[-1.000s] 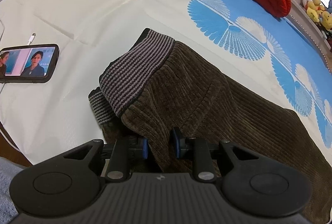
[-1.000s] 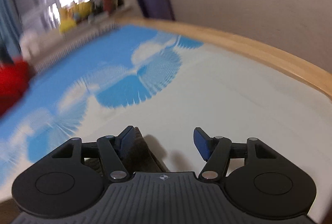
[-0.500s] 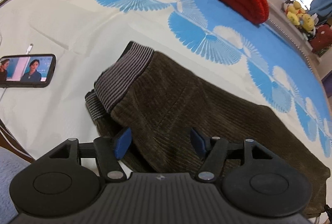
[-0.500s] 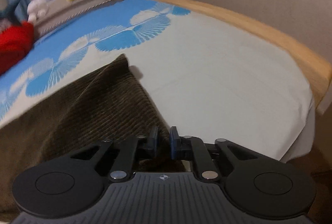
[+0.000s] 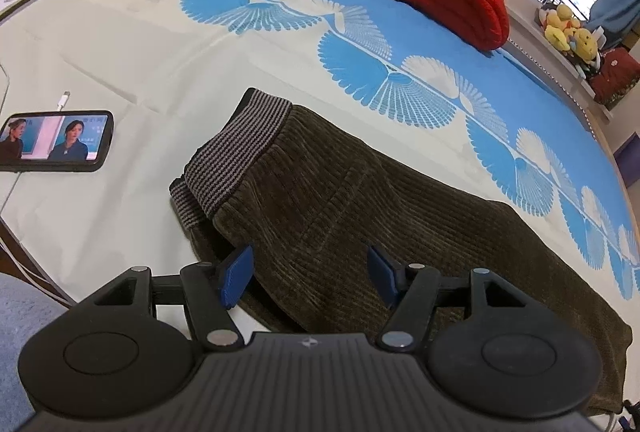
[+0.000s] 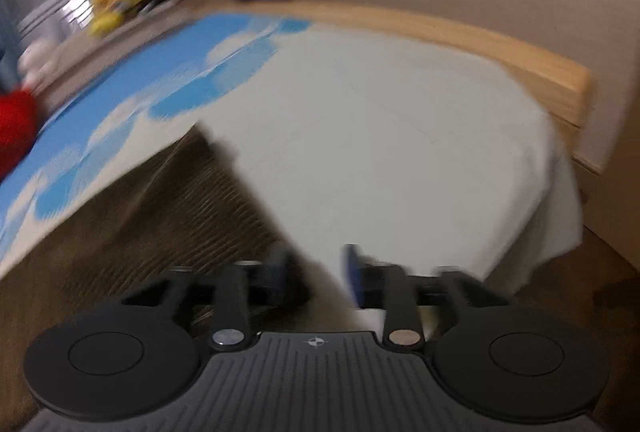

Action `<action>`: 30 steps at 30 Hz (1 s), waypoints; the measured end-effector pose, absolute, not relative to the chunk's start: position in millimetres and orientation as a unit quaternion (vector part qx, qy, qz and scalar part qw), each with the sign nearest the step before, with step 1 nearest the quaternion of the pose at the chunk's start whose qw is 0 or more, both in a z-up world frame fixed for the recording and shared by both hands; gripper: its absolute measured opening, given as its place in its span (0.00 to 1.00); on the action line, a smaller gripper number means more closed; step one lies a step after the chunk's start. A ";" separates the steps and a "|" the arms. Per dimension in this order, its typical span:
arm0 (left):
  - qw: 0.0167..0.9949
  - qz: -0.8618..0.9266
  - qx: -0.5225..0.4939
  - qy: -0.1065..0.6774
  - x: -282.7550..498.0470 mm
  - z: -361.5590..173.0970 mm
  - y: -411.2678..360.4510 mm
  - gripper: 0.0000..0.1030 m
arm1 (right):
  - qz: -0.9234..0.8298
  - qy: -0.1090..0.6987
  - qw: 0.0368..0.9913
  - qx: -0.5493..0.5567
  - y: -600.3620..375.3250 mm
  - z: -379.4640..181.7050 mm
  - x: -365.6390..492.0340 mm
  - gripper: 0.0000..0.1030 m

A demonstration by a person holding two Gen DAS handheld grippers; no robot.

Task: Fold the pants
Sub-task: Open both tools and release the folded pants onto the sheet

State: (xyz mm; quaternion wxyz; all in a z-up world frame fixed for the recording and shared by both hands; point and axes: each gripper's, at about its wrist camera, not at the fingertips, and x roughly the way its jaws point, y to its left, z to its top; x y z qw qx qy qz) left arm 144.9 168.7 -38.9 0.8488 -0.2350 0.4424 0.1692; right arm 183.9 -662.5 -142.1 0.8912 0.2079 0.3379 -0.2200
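Hovering left gripper (image 5: 308, 274) released over brown pants (image 5: 360, 207), striped waistband (image 5: 236, 155) beyond jaws | right gripper (image 6: 314, 272) just opening, nothing gripped, pants edge by left pad

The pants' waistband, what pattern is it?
The waistband has thin grey and black stripes, clearest in the left wrist view.

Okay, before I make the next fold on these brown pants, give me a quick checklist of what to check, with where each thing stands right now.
1. Left gripper free of cloth: ok, jaws apart above the pants.
2. Right gripper released: ok, jaws have just been opening, nothing pinched.
3. Pants lying flat: ok, folded lengthwise on the bedsheet.
4. Waistband layers aligned: not ok, lower layer sticks out.
5. Phone clear of the pants: ok.
6. Hem end position: cannot tell, right view blurred.
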 end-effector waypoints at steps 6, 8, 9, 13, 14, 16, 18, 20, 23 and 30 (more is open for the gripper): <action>0.856 0.147 -0.226 0.442 150.4 -38.7 150.8 0.67 | -0.207 0.295 0.908 0.215 -646.5 -118.5 172.8 0.59; 0.858 0.134 -0.222 0.443 153.5 -39.5 141.1 0.87 | -0.151 0.282 0.926 0.200 -626.0 -107.8 181.0 0.58; 0.861 0.134 -0.219 0.440 154.9 -40.0 135.5 0.87 | -0.121 0.285 0.931 0.193 -614.6 -105.4 186.6 0.58; 0.857 0.124 -0.205 0.455 167.2 -57.6 113.4 0.88 | 0.001 0.317 0.940 0.127 -547.4 -107.4 223.6 0.64; 0.856 0.124 -0.201 0.460 169.2 -62.6 109.4 0.87 | 0.012 0.324 0.942 0.091 -529.1 -111.9 232.6 0.70; 0.854 0.120 -0.185 0.470 172.6 -73.1 101.8 0.88 | 0.029 0.346 0.938 0.015 -501.5 -125.6 242.5 0.70; 0.851 0.116 -0.164 0.485 174.7 -85.8 95.5 0.88 | 0.039 0.369 0.928 -0.036 -490.1 -139.7 241.4 0.70; 0.845 0.113 -0.148 0.501 176.3 -100.6 92.4 0.88 | 0.040 0.386 0.919 -0.074 -498.4 -150.7 228.2 0.70; 0.840 0.116 -0.116 0.517 179.6 -118.5 86.8 0.88 | -0.004 0.374 0.926 -0.052 -545.9 -151.9 191.1 0.83; 0.857 0.089 -0.069 0.502 182.1 -113.2 55.8 0.88 | -0.147 0.326 0.903 0.237 -640.7 -135.2 143.3 0.82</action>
